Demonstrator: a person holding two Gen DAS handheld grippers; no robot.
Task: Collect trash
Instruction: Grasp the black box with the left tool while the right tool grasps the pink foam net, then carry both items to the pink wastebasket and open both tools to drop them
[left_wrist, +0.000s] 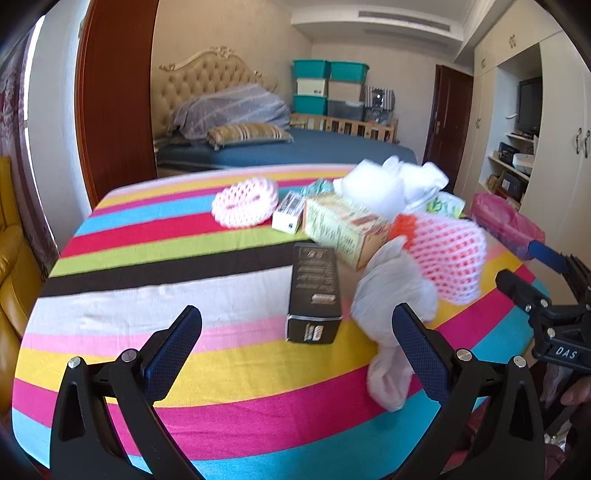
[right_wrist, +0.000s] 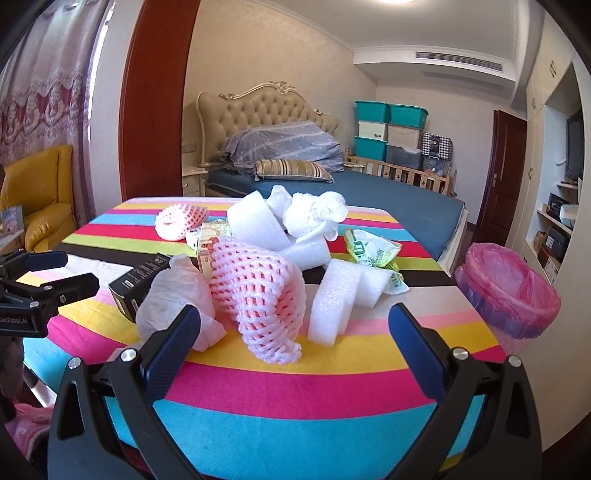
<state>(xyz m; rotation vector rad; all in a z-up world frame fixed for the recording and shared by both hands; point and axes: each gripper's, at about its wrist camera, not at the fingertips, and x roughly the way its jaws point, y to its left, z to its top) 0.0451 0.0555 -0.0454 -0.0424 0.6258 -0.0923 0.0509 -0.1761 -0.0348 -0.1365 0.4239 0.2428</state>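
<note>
Striped cloth in pink, yellow, turquoise and black covers the desk (right_wrist: 280, 391) where I hold my right tool (right_wrist: 295, 332) spread wide and gripping nothing, just short of a pile of trash. My left tool (left_wrist: 295, 332) is equally wide and empty; its body reads "GenRobot.AI" in the right view, while the right one's shows "DAS" in the left view. Nearest lie a crumpled white plastic bag (right_wrist: 173, 299), a pink foam fruit net (right_wrist: 258, 295) and a white foam block (right_wrist: 330, 302). A black carton (left_wrist: 314, 291) lies beside the bag, its print too blurred to read. Behind come a yellow printed box (left_wrist: 343, 229), a small white box (left_wrist: 290, 212), more white foam sheets (right_wrist: 258, 221), a green-and-white wrapper (right_wrist: 373, 253) and a second pink net (left_wrist: 243, 206). Off the desk's right edge stands a bin lined with a pink bag (right_wrist: 509, 291); whether it holds anything, I cannot tell. Farther back, teal storage crates (right_wrist: 388, 125) are stacked beyond the bed (right_wrist: 388, 199).
</note>
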